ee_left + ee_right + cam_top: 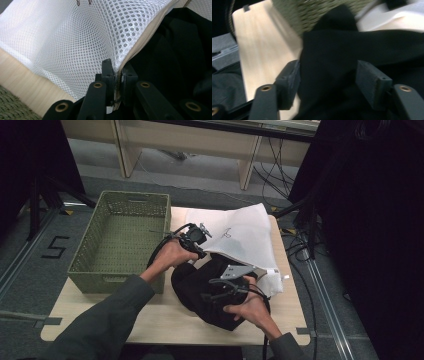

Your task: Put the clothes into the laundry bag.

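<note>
My left gripper (199,251) is clamped on the zip edge of the white mesh laundry bag (240,237); in left gripper view the jaws are pinched tight w/ the bag's beige zipper tape (140,47) between them, bag edge lifted. The bag lies across the far right part of the pale wooden table (165,317), partly over the crumpled black fabric garment (200,290), which sits mid-table, just beside the green perforated plastic basket (120,240) on the table's left. My right gripper (215,295) is down on the garment near the front edge; in right gripper view its jaws are spread wide w/ a fold of black cloth (329,72) between the pads, not squeezed. That view is blurred, so can't tell if the pads touch the cloth.
</note>
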Tool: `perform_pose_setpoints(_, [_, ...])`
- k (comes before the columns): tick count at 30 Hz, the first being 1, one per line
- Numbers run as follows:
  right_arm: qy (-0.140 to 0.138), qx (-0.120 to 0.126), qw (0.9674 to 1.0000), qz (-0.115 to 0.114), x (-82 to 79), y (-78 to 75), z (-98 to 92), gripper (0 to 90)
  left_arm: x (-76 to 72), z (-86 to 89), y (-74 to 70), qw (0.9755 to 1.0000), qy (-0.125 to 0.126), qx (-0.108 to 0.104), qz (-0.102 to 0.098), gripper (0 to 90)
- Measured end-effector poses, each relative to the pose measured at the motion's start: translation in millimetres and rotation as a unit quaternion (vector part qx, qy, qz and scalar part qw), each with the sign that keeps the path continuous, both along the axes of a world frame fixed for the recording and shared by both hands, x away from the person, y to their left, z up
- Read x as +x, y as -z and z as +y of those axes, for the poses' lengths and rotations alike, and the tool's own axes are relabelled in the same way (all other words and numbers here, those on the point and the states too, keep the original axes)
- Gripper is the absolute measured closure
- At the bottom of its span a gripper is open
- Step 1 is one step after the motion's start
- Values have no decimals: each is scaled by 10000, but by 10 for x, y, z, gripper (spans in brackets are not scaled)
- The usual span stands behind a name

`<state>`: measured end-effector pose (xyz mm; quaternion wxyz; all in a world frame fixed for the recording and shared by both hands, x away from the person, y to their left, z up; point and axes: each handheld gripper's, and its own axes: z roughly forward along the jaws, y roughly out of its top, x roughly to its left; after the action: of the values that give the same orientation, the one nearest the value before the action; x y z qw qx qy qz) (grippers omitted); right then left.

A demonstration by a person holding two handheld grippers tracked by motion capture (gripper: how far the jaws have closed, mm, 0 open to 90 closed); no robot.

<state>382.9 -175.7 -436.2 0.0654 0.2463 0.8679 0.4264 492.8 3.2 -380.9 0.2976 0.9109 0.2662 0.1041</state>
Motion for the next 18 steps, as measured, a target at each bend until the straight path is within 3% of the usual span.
perform_pose_setpoints(1, [-40, -67, 10000, 58, -41, 88, 113, 329, 4, 4, 2, 10000, -25, -21, 13, 831])
perform_pose_setpoints(6, [-126, -329, 9994, 75, -68, 299, 297, 319, 40, 13, 19, 9998, 29, -66, 168, 830])
perform_pose_setpoints(8, [-39, -675, 9977, -3, -46, 465, 406, 296, 54, 10, 18, 9998, 18, -76, 177, 830])
perform_pose_setpoints(10, [29, -608, 9981, -133, -38, 530, 448, 286, 54, 5, 14, 9998, 46, -85, 194, 830])
perform_pose_setpoints(12, [48, -715, 9974, 8, -44, 549, 478, 284, 56, 4, 16, 9997, 68, -70, 212, 828])
perform_pose_setpoints(13, [51, -823, 9965, -141, -30, 566, 480, 282, 62, 4, 19, 9997, 63, -92, 218, 828])
perform_pose_setpoints(15, [63, -838, 9963, -173, -24, 595, 500, 280, 66, 2, 21, 9996, 46, -121, 248, 827])
perform_pose_setpoints(16, [81, -1008, 9949, -60, -30, 590, 507, 281, 62, -5, 24, 9996, 49, -123, 248, 827])
perform_pose_setpoints(17, [154, -1022, 9946, -127, -28, 625, 530, 301, 62, -10, 27, 9996, 80, -103, 246, 827])
perform_pose_setpoints(18, [274, -1271, 9915, -50, -35, 620, 535, 345, 54, -19, 33, 9995, 60, -129, 272, 827])
